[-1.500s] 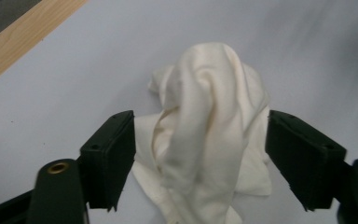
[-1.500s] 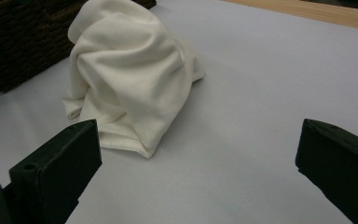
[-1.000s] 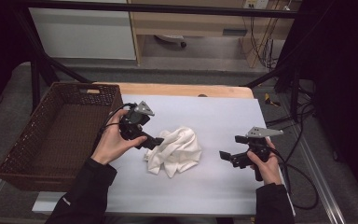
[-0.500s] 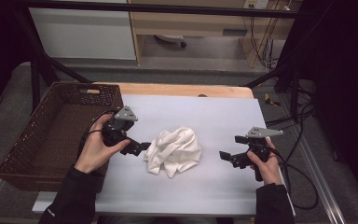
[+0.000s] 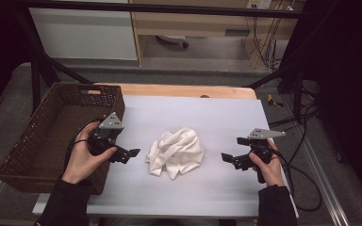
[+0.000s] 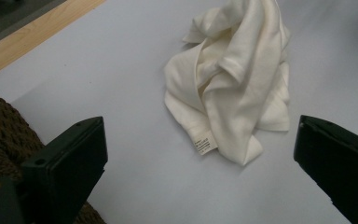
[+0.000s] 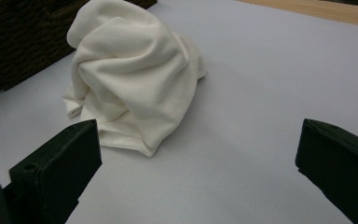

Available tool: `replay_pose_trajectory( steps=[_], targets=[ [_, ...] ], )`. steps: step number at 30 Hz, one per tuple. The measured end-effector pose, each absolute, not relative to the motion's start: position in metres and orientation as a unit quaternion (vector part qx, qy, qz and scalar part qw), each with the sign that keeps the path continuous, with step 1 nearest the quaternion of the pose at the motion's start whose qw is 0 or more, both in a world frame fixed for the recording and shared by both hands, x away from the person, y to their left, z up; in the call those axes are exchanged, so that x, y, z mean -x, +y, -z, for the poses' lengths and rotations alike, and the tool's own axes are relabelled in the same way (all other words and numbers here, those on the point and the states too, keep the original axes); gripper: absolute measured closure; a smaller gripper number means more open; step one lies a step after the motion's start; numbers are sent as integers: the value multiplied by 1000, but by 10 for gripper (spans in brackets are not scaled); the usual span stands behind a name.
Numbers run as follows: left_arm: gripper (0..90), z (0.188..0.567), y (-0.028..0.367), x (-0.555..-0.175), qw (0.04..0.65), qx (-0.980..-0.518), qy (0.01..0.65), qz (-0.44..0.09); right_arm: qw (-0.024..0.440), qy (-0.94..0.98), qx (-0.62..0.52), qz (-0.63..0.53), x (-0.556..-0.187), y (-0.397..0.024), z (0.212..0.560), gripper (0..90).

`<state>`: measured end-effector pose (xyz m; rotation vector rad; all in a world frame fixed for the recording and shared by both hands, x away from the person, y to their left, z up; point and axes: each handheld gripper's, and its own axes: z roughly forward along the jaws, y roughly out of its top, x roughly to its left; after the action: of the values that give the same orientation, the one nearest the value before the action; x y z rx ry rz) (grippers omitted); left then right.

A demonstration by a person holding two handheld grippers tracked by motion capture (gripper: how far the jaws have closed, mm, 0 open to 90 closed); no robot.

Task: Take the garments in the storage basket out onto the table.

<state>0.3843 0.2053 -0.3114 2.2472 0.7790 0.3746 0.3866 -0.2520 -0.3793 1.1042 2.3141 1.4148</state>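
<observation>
A crumpled white cloth is lying in a loose heap near the middle of the pale grey table, well apart from both grippers. The left gripper is hovering just beside the cloth on its left, held in the person's left hand, with its jaws spread wide and nothing between them. In the left gripper view the two black jaws are standing far apart at the bottom corners, and the cloth is sitting ahead of them on the table, a small label showing at its near edge. The right gripper is resting to the right of the cloth, gripped by the right hand, and its jaws are also gaping and holding nothing. In the right gripper view the cloth is rising in a soft mound ahead and to the left of the jaws, touching neither. A dark wicker basket is sitting at the table's left edge, just behind the left hand, and its woven wall is showing beyond the cloth.
</observation>
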Motion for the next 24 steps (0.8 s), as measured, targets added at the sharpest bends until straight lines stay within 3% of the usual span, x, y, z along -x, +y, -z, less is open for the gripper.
replay_pose_trajectory(
  steps=[24],
  targets=[
    [29,328,268,-374,373,-844,351,-158,108,787,-376,-476,-386,-251,380,7]
  ],
)
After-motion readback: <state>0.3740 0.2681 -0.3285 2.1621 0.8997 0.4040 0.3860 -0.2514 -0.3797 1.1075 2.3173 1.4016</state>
